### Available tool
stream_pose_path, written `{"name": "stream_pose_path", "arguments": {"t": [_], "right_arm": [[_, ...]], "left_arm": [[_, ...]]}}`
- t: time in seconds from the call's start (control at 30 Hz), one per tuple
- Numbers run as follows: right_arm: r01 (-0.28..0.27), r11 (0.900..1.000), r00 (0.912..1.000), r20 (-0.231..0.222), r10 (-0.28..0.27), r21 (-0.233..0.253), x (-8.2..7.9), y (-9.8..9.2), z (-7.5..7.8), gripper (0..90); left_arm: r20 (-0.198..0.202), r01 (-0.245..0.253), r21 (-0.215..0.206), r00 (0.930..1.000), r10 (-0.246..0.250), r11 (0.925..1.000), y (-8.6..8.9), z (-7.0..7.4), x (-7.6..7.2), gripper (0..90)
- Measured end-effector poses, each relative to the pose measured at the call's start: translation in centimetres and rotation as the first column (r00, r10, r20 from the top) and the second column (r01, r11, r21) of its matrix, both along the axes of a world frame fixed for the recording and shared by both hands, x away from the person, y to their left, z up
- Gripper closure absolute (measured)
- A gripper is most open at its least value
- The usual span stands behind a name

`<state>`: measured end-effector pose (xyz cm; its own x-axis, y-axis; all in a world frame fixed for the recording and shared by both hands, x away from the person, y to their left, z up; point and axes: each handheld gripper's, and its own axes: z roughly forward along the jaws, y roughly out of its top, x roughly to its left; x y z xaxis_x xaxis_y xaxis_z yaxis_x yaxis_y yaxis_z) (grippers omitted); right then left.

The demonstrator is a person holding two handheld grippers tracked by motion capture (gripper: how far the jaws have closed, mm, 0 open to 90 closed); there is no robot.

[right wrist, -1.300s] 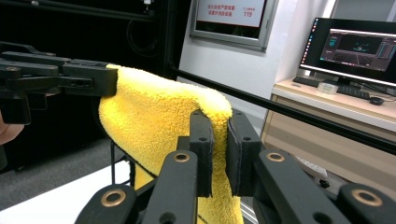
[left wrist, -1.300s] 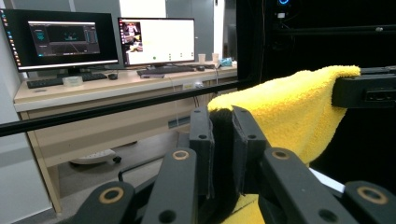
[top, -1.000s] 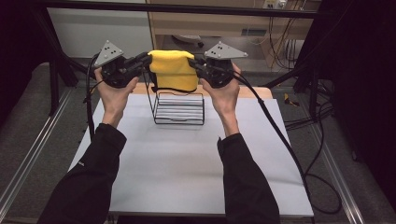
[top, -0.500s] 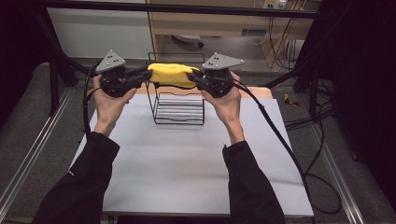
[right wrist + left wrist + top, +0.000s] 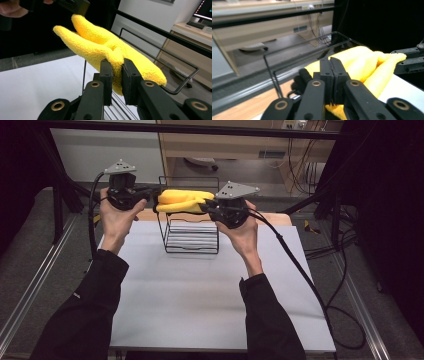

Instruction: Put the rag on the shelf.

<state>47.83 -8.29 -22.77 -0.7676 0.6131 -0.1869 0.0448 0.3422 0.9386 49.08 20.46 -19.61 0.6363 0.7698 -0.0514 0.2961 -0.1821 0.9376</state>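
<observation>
Now the yellow cloth [image 5: 182,201] is stretched flat between the two tools over the top of the black wire rack [image 5: 192,236], at twelve o'clock on the white worktop [image 5: 200,290]; a second ago it hung down as a tall drape in front of the rack. That suggests the cloth is being lowered onto the top rails (draping looks close). The left tool [image 5: 331,75] has its jaws clamped on one end, the right tool [image 5: 117,75] pinches the other end tight. No brand, label or writing can be read anywhere.
</observation>
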Motion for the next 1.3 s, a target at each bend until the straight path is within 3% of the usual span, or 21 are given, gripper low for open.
{"name": "stream_pose_path", "arguments": {"t": [0.23, 0.4, 0.53, 0.6, 0.73, 0.83, 0.9, 1.0, 1.13, 1.3], "right_arm": [[-0.014, 1.0, 0.9996, -0.025, 0.013, -0.022, -0.1, -0.4, -0.6, 76.1], [-0.017, 0.999, 0.9991, -0.038, 0.016, -0.03, -0.3, -0.3, -0.8, 71.5], [-0.02, 0.999, 0.9985, -0.051, 0.019, -0.028, -0.6, -0.3, -0.7, 62.1], [-0.027, 1.0, 0.9983, -0.053, 0.026, -0.01, -0.8, -0.4, -0.6, 56.5], [-0.031, 0.999, 0.9985, -0.045, 0.033, 0.036, -1.2, -0.7, -0.1, 54.7], [-0.034, 0.996, 0.997, -0.067, 0.039, 0.081, -1.0, -0.7, 0.0, 60.5], [-0.021, 0.997, 0.9941, -0.104, 0.029, 0.074, -0.6, -0.5, -0.4, 74.8], [0.01, 0.999, 0.9852, -0.172, -0.002, 0.047, 0.1, -0.1, -1.5, 89.2], [0.049, 0.998, 0.9715, -0.234, -0.039, 0.036, 0.7, 0.0, -3.0, 90.0], [0.106, 0.994, 0.9696, -0.225, -0.096, 0.034, 1.4, -0.3, -4.2, 90.0]], "left_arm": [[-0.059, 0.056, 0.056, 0.9969, -0.053, 0.9969, -0.1, -1.3, -0.3, 89.9], [-0.066, 0.052, 0.073, 0.9967, -0.048, 0.9959, -0.2, -2.0, -0.4, 90.0], [-0.063, 0.052, 0.094, 0.9969, -0.047, 0.9942, -0.4, -2.5, -0.3, 90.0], [-0.063, 0.055, 0.091, 0.9968, -0.05, 0.9943, -0.4, -2.7, -0.2, 90.0], [-0.058, 0.056, 0.11, 0.9971, -0.05, 0.9924, -0.6, -3.2, -0.2, 90.0], [-0.057, 0.053, 0.122, 0.9973, -0.046, 0.991, -0.7, -3.5, -0.2, 90.0], [-0.056, 0.052, 0.115, 0.9974, -0.046, 0.992, -0.6, -4.0, -0.2, 90.0], [-0.053, 0.062, 0.117, 0.997, -0.056, 0.9912, -0.5, -4.5, -0.4, 90.0], [-0.043, 0.064, 0.124, 0.9973, -0.059, 0.9902, -0.5, -5.5, -0.5, 90.0], [-0.039, 0.059, 0.132, 0.9977, -0.055, 0.9895, -0.7, -6.4, -0.2, 90.0]]}}
